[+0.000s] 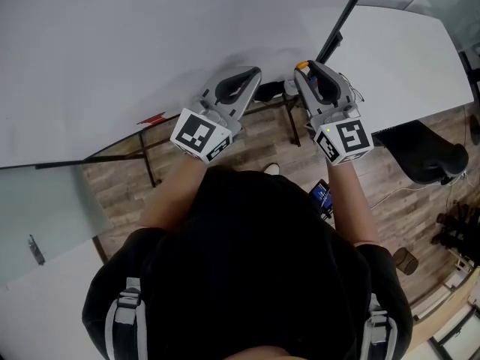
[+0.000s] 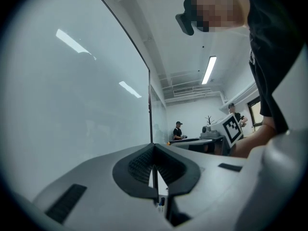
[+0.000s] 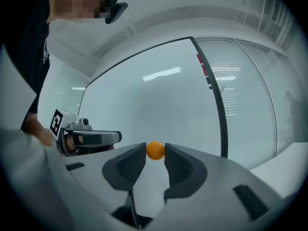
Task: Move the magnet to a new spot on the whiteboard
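**Magnet, held for placing: right-hand grip**

Orange magnet [image 3: 155, 150] pinched at the very tips of right gripper [image 3: 155, 154], 1 pad on each side; contact with whiteboard [image 3: 159, 100] not discernible. Left gripper [image 2: 154, 152]: jaws pressed together, empty, close alongside. Advised: firm tip grip, level approach, flat set-down before release. Bound: black frame [image 3: 217, 105] at board's edge. Open room: broad bare board between frame and left gripper.

Half the magnet [image 1: 302, 65] behind right gripper [image 1: 310, 68]
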The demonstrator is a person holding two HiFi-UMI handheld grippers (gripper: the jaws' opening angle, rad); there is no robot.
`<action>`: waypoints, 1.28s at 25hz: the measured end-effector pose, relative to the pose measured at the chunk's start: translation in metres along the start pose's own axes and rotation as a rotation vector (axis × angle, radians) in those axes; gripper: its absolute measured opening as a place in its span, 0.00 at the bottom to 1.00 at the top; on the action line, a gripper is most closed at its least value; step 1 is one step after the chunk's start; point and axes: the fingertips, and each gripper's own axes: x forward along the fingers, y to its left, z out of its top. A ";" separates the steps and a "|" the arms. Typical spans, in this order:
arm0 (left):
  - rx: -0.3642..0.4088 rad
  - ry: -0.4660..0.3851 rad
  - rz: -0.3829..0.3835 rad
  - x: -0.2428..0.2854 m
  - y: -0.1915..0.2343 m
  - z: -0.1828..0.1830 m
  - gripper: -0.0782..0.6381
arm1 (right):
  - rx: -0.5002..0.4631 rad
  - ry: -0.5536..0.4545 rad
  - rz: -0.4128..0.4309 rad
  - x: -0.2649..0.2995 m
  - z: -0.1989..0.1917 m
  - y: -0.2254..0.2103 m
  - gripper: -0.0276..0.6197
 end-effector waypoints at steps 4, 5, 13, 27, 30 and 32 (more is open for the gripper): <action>0.002 0.008 -0.005 0.023 -0.008 -0.004 0.12 | 0.008 0.004 -0.013 -0.001 -0.009 -0.024 0.23; 0.003 0.010 -0.008 0.028 -0.008 -0.004 0.12 | 0.011 0.004 -0.021 -0.001 -0.010 -0.030 0.23; 0.007 0.012 -0.062 0.080 -0.003 -0.014 0.12 | 0.011 0.020 -0.105 0.012 -0.031 -0.085 0.22; -0.018 0.028 -0.178 0.144 -0.006 -0.021 0.12 | 0.035 0.052 -0.173 0.041 -0.049 -0.145 0.23; -0.020 0.030 -0.188 0.150 -0.006 -0.023 0.12 | 0.041 0.059 -0.182 0.042 -0.055 -0.152 0.23; -0.022 0.032 -0.190 0.152 -0.005 -0.024 0.12 | 0.042 0.064 -0.184 0.044 -0.057 -0.155 0.23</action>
